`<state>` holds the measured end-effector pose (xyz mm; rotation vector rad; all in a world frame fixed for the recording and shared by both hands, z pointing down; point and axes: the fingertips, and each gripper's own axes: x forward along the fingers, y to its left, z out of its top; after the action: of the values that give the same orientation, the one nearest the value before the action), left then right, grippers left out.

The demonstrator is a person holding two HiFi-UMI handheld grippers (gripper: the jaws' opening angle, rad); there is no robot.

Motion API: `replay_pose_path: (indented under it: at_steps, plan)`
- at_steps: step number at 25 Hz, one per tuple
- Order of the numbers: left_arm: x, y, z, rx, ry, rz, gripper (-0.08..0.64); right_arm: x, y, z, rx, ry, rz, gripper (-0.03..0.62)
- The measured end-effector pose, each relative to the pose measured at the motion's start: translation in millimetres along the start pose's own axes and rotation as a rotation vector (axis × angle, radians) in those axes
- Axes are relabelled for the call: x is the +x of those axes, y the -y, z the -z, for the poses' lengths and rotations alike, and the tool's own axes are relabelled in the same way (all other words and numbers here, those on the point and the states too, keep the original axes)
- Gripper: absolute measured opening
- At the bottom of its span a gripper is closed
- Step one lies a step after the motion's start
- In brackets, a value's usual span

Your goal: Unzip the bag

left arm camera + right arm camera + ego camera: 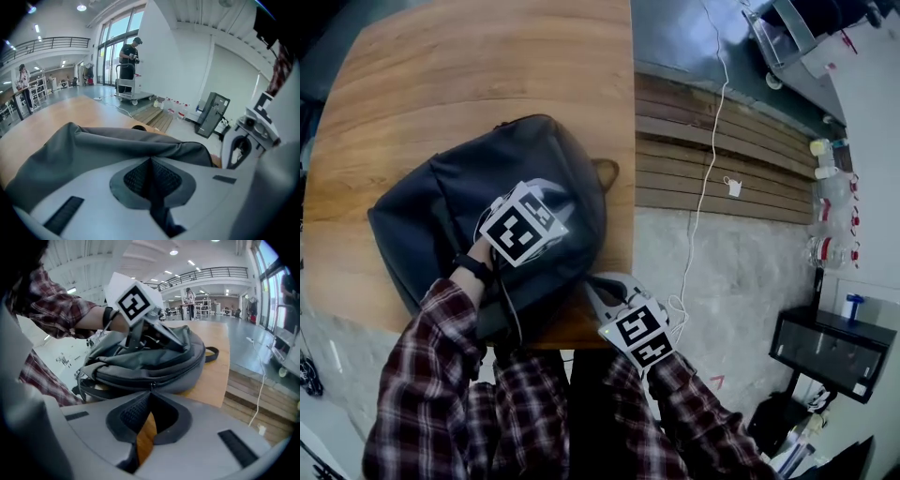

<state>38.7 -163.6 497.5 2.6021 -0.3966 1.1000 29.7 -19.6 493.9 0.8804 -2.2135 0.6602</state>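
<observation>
Grey cloth is standing up in a fold just ahead of the left gripper (150, 161). Is it holding the bag (487, 187), or only touching it?

— I am reading its jaws as closed tip to tip and pinching the bag's top cloth, with dark material showing low between them. The bag is lying on the wooden table (441, 66), under the left gripper and straight in front of the right gripper (150, 391).

— And the right one?

— Its jaws are also meeting at the tips, and the small zip pull (151, 386) is sitting exactly there, so I am judging that it is clamped on the pull. Behind the tips a gap is opening, and the table is showing through it.

— So what is worrying you?

— Three things. The pull is being held only at the very end of the jaws, so I am fearing that a tug at an angle is making it slip out. The left gripper is pinching loose cloth, not the bag's body, so the whole bag is maybe sliding toward the right gripper, and the table's edge is running just beside that gripper. Also, the cloth on both sides of the right tips is looking slack, so it could be catching while the pull is travelling.
</observation>
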Motion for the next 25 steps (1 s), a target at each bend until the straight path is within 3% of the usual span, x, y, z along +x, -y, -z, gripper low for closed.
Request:
replay_pose_path:
  at_steps: [5,10,14,18,21,25]
  plan:
    - [6.4,-20.5,-11.9,-0.033,0.019,-0.023,0.009,7.2,-22.3,-10.9,0.065,0.047,-0.022,0.011]
    - [-16.6,-35.0,-7.3,-0.054,0.043,-0.153,0.009,18.5,-7.3,-10.2,0.049,0.027,0.014,0.011]
    - [-68.7,-25.3,21.9,-0.109,0.051,-0.123,0.009,22.9,4.7,-12.8,0.037,0.024,0.025,0.011]
    - [-107.0,5.3,60.5,-0.147,-0.012,-0.055,0.009,29.2,21.4,-28.4,0.022,0.027,0.042,0.011]
    - [-109.3,26.3,85.2,-0.172,-0.077,-0.007,0.009,33.3,35.5,-41.3,0.015,0.031,0.059,0.011]
    - [-99.9,28.6,96.7,-0.2,-0.093,-0.028,0.009,36.1,44.0,-51.2,0.0,0.026,0.072,0.011]
